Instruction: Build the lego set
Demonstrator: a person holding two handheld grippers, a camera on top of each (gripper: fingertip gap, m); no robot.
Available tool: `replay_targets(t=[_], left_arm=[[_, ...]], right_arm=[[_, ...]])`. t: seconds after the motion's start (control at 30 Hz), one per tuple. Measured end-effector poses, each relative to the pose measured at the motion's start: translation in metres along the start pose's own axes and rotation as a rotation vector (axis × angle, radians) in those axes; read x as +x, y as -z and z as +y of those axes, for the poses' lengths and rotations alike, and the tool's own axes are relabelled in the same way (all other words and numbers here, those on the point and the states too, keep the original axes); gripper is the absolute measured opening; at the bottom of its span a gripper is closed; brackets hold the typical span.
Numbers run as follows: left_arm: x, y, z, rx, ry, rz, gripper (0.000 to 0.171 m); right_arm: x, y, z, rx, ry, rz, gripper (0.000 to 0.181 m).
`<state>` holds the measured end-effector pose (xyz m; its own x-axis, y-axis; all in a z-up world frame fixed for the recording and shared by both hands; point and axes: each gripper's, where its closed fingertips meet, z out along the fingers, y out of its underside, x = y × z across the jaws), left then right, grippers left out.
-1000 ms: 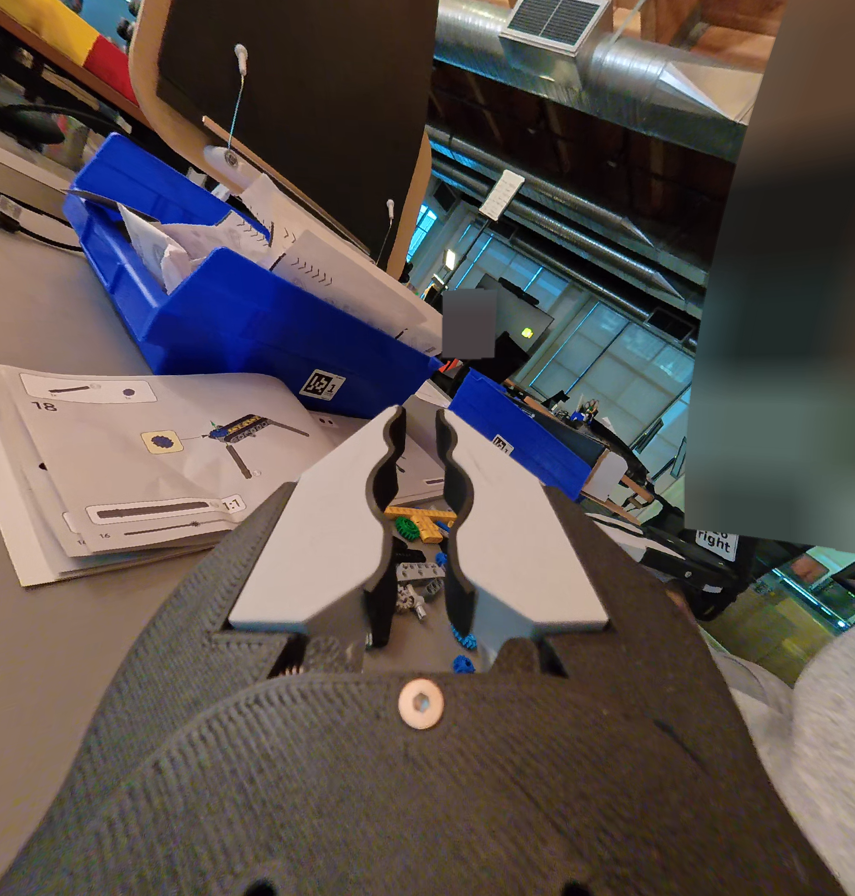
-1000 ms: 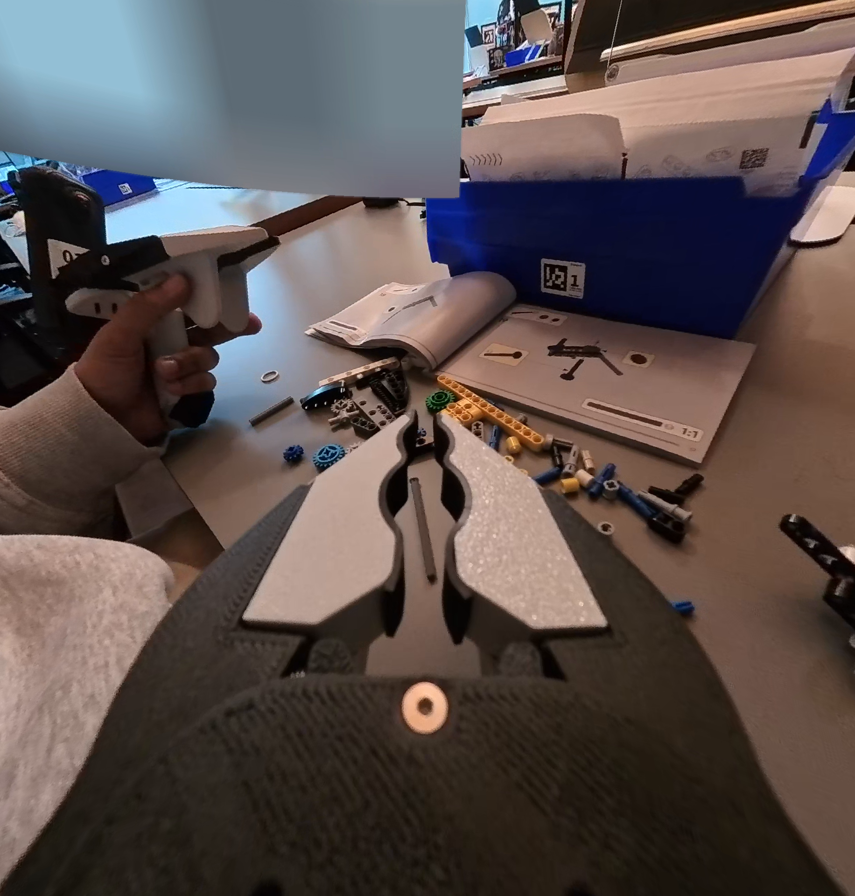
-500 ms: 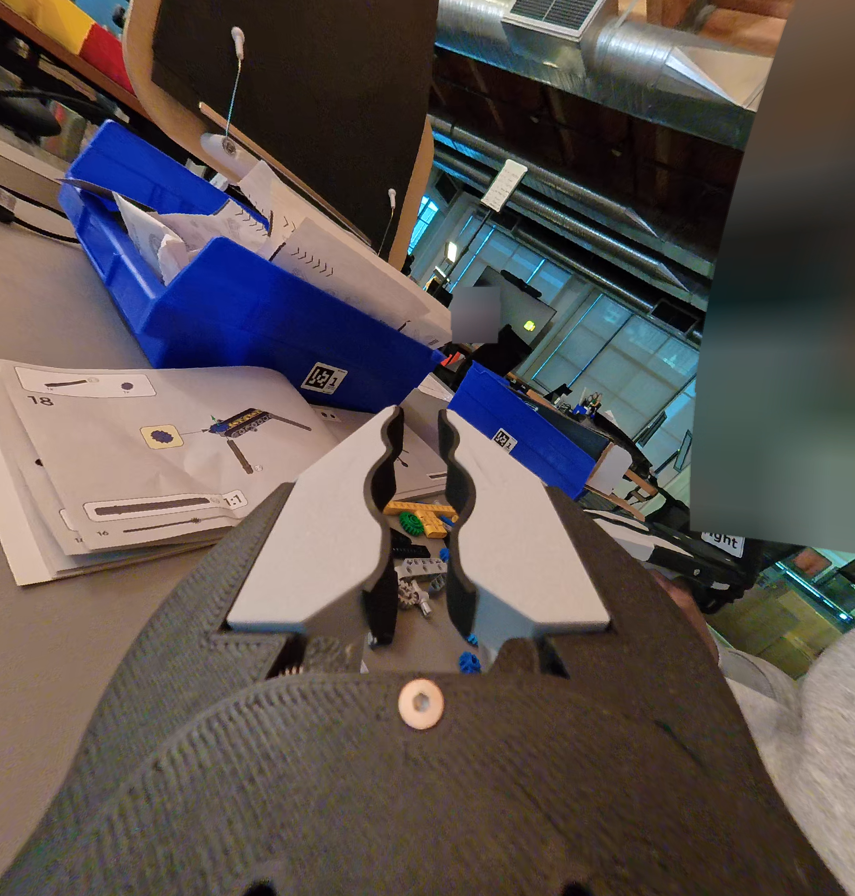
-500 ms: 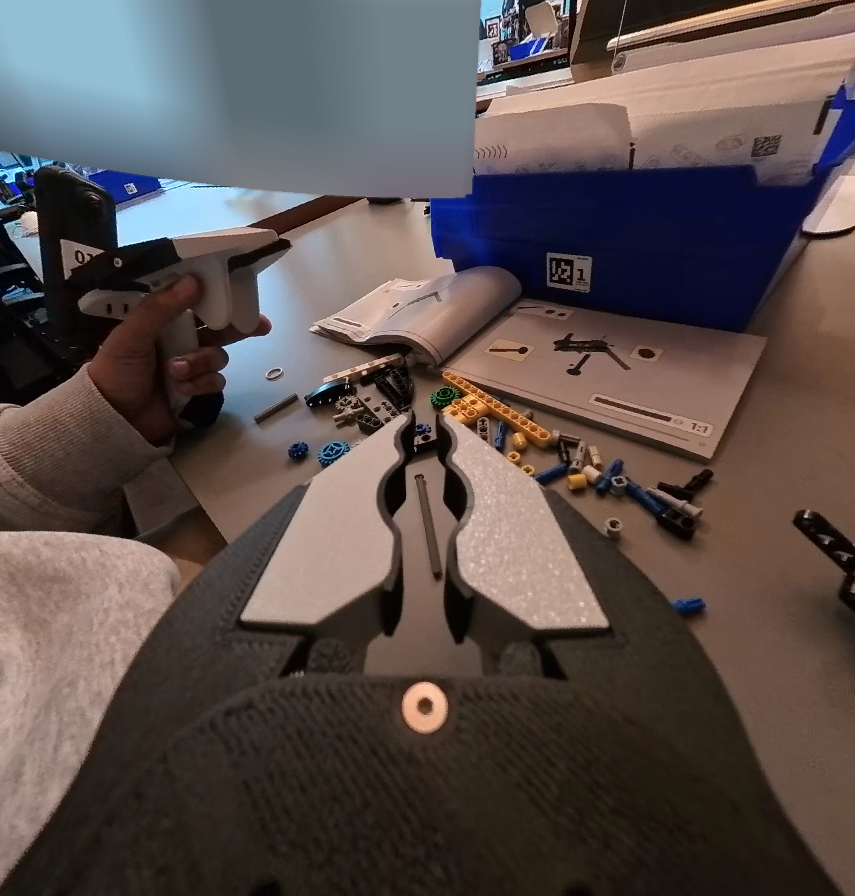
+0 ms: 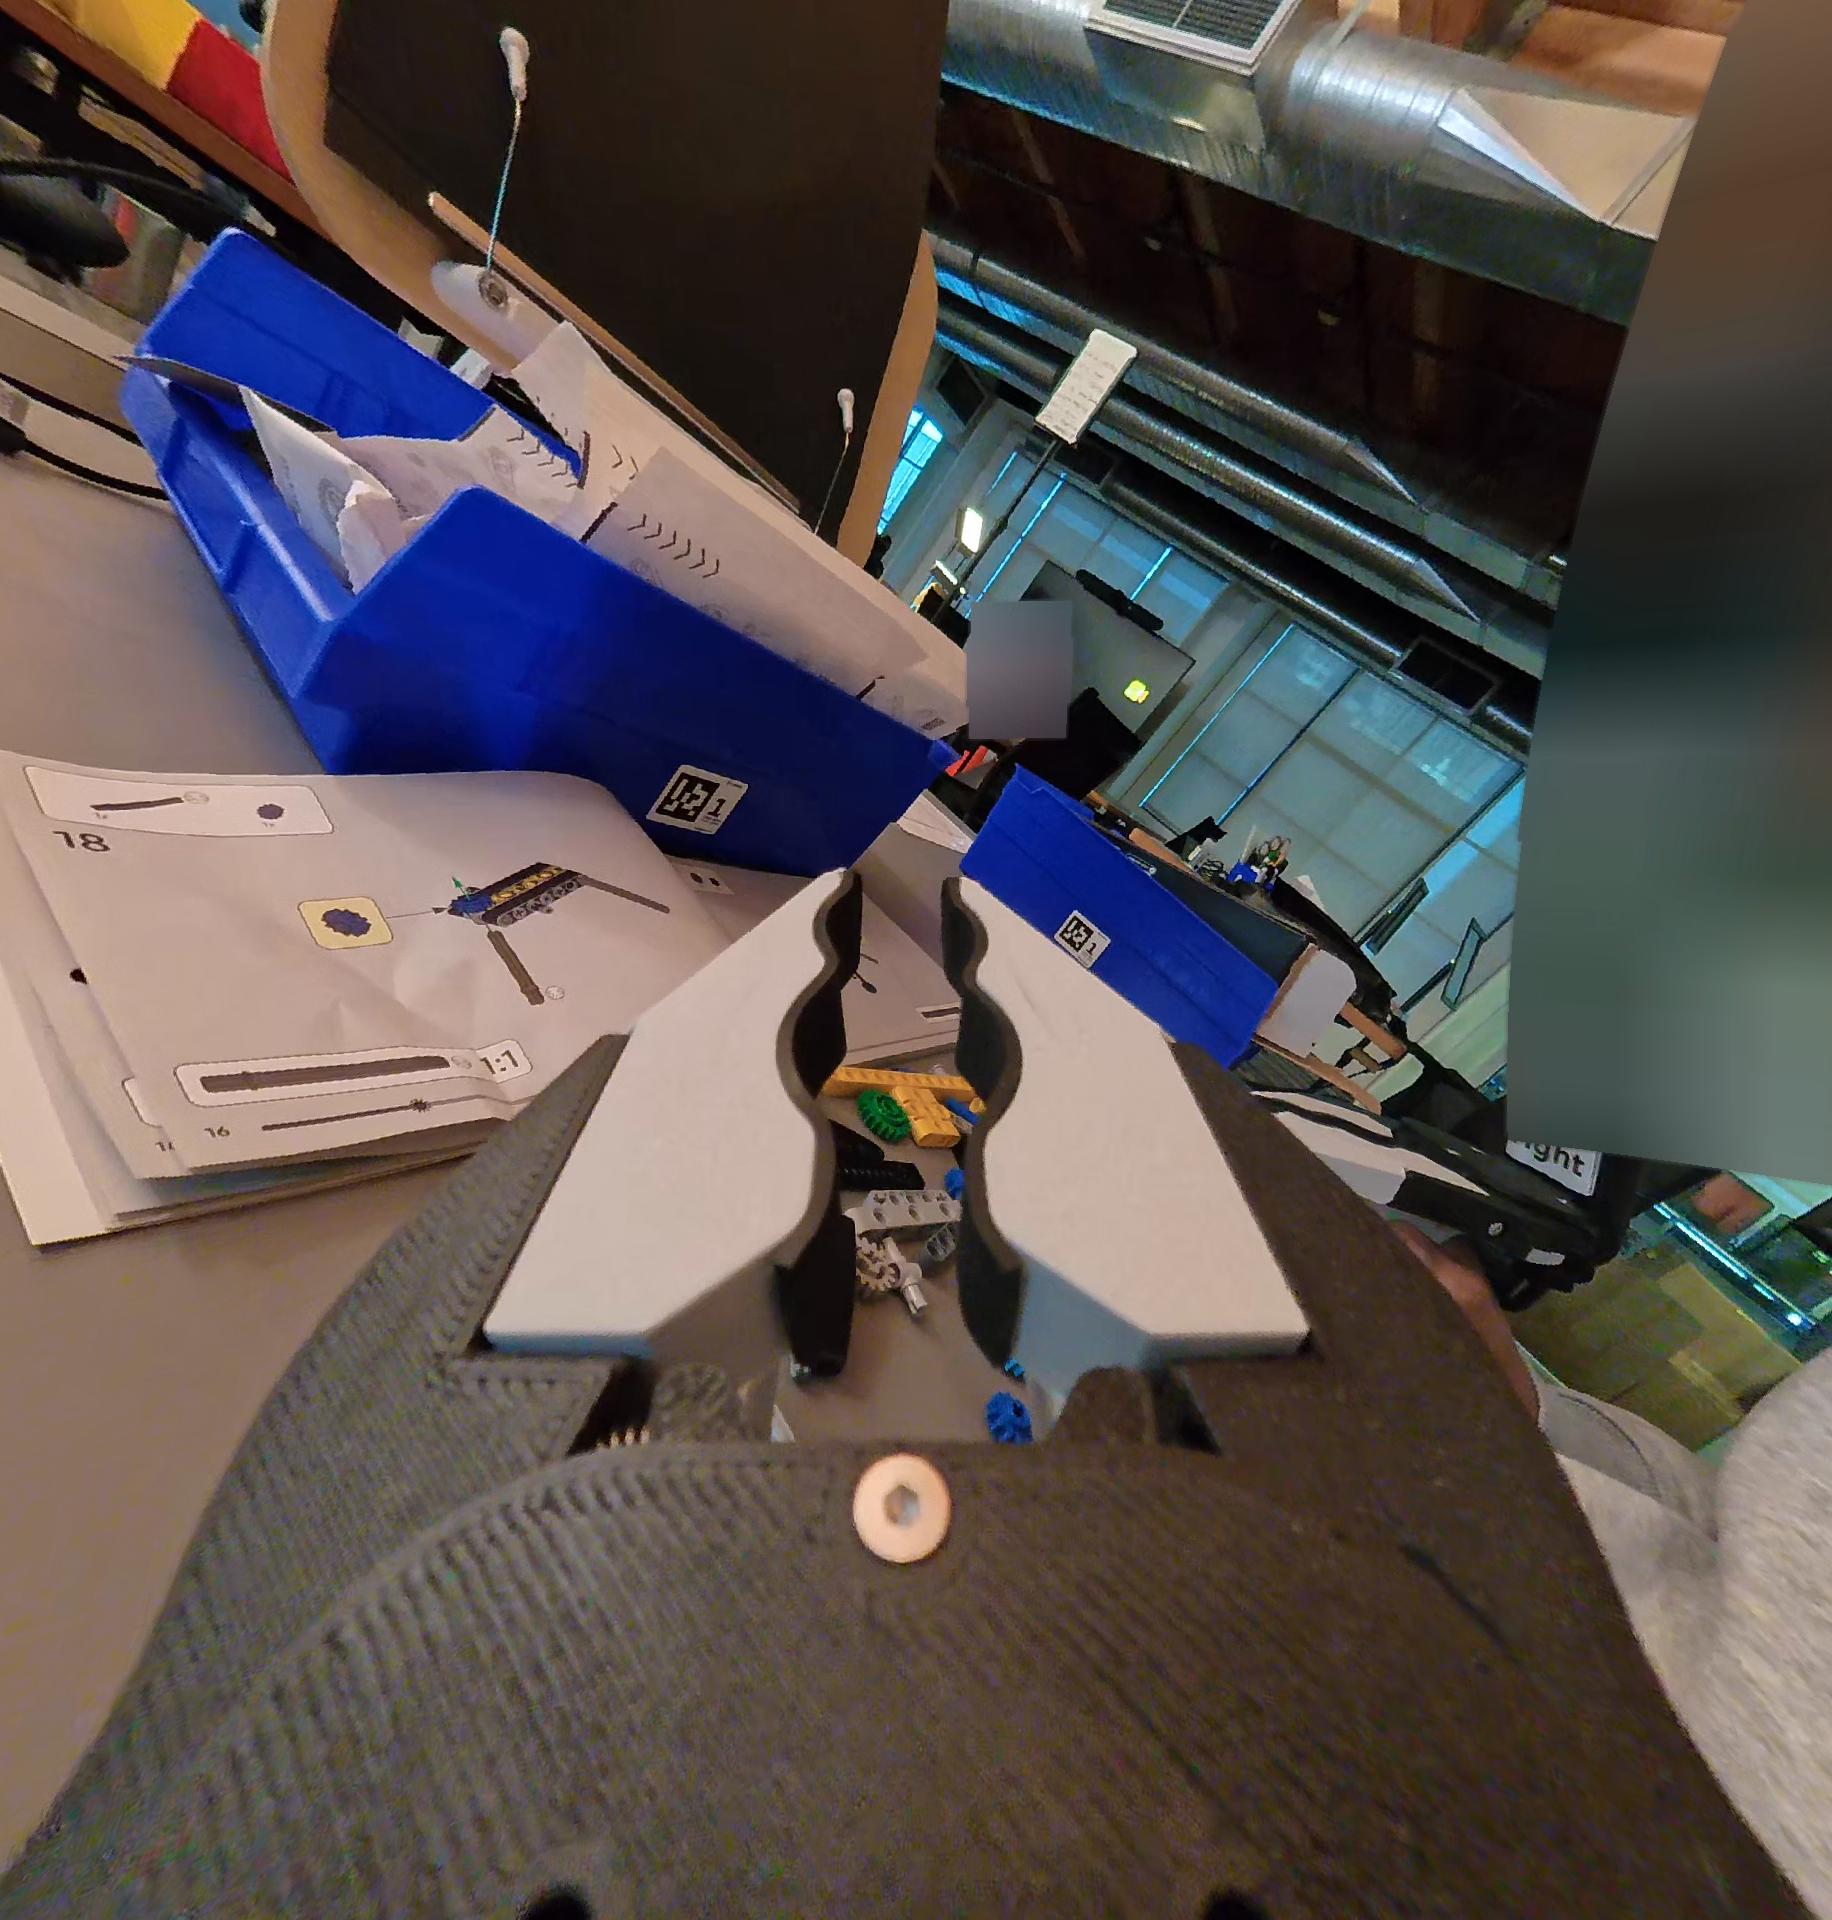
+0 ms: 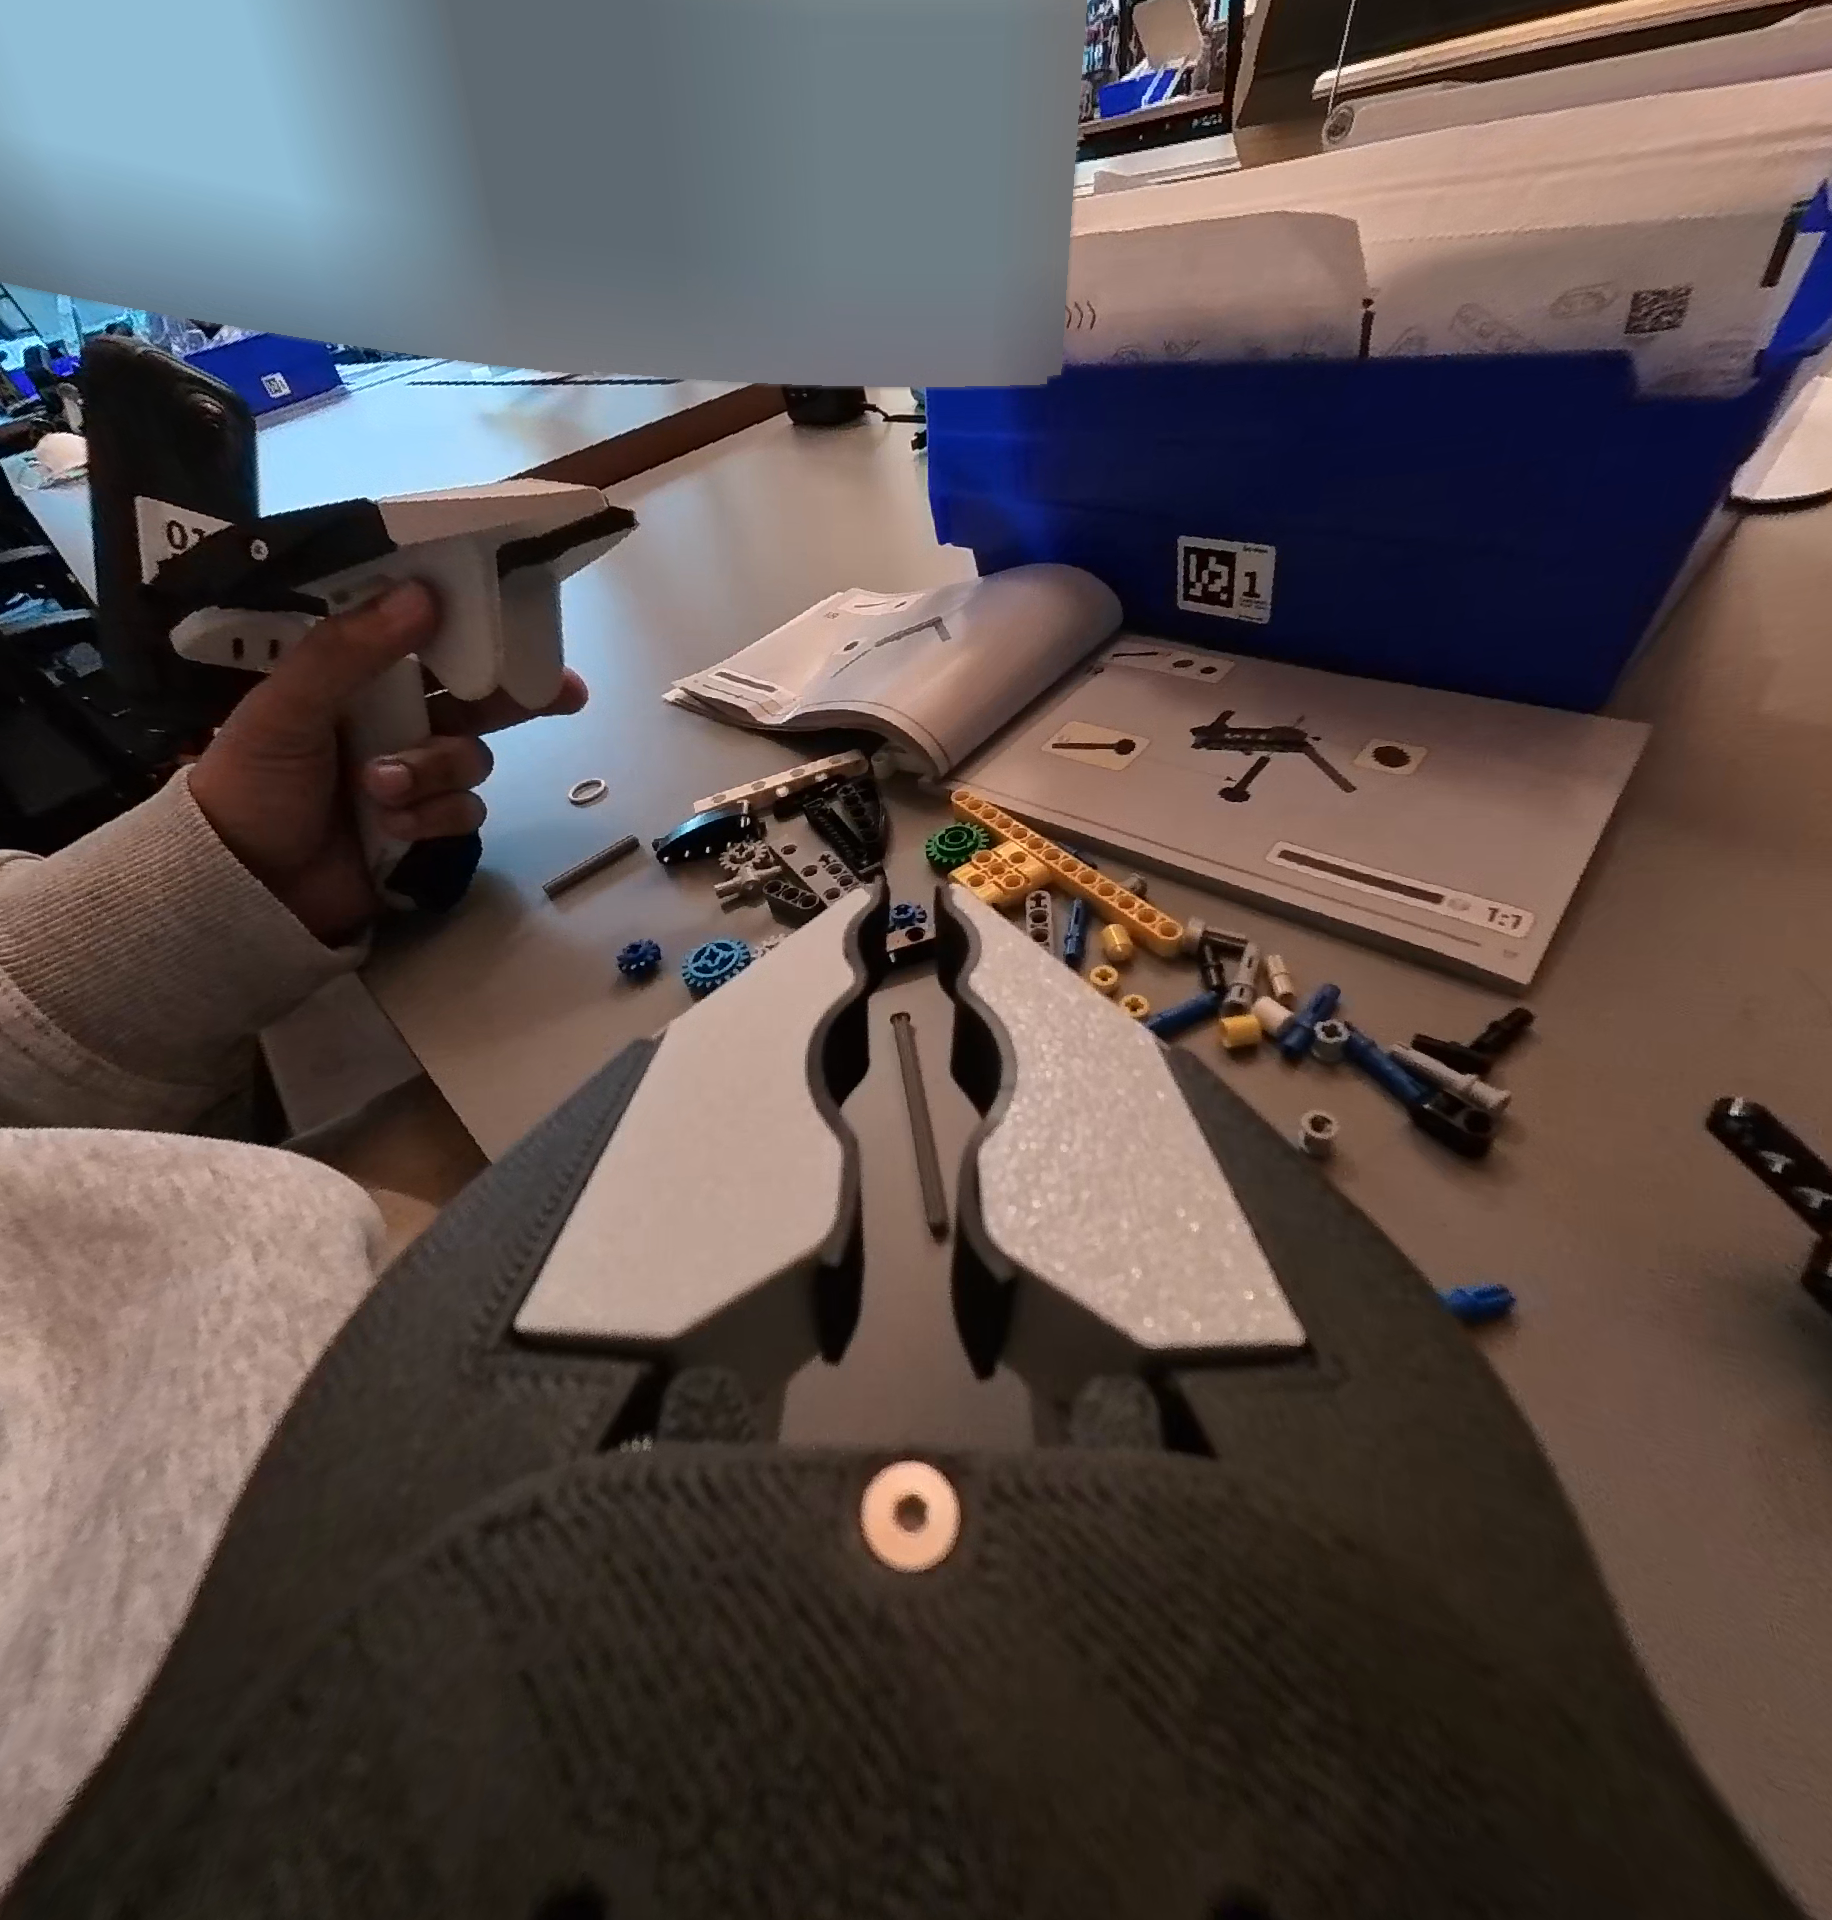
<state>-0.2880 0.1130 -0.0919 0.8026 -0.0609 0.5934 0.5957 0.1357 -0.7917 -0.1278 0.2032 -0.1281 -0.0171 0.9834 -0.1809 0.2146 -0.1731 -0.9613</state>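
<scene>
Loose lego parts lie on the grey table: a yellow beam, a green gear, blue gears, and pins. A long grey axle lies on the table under my right gripper, between its fingers and not held. The right jaws stand narrowly apart and empty. My left gripper is also narrowly open and empty, held above the table and aimed at the yellow beam and green gear. The left gripper also shows in the right wrist view, in a hand.
An open instruction booklet lies before a blue bin stuffed with paper bags. A black part-built piece sits at the right edge. A short grey axle and a ring lie left. A second blue bin stands farther off. The left gripper's tips are roughly 20 centimeters from the right gripper's.
Both grippers drifted slightly; in the right wrist view the parts slid a little up and left. Neither jaw opening changed, and the long axle stayed on the table.
</scene>
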Motion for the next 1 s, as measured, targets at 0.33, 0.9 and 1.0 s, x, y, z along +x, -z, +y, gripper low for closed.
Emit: replay_targets(t=[0.33,0.9,1.0], left_arm=[[-0.0007,-0.0003,0.0006,-0.002,0.005,-0.001,0.015],[-0.0008,-0.0005,0.0009,-0.003,0.007,-0.001,0.015],[-0.001,-0.0004,0.0008,-0.002,0.009,-0.001,0.016]], right_arm=[[-0.0013,-0.0003,0.0014,-0.007,0.015,0.001,0.006],[-0.0019,0.0058,-0.004,0.042,0.01,-0.005,0.001],[-0.0038,0.0077,-0.0056,0.057,0.023,-0.009,0.0]])
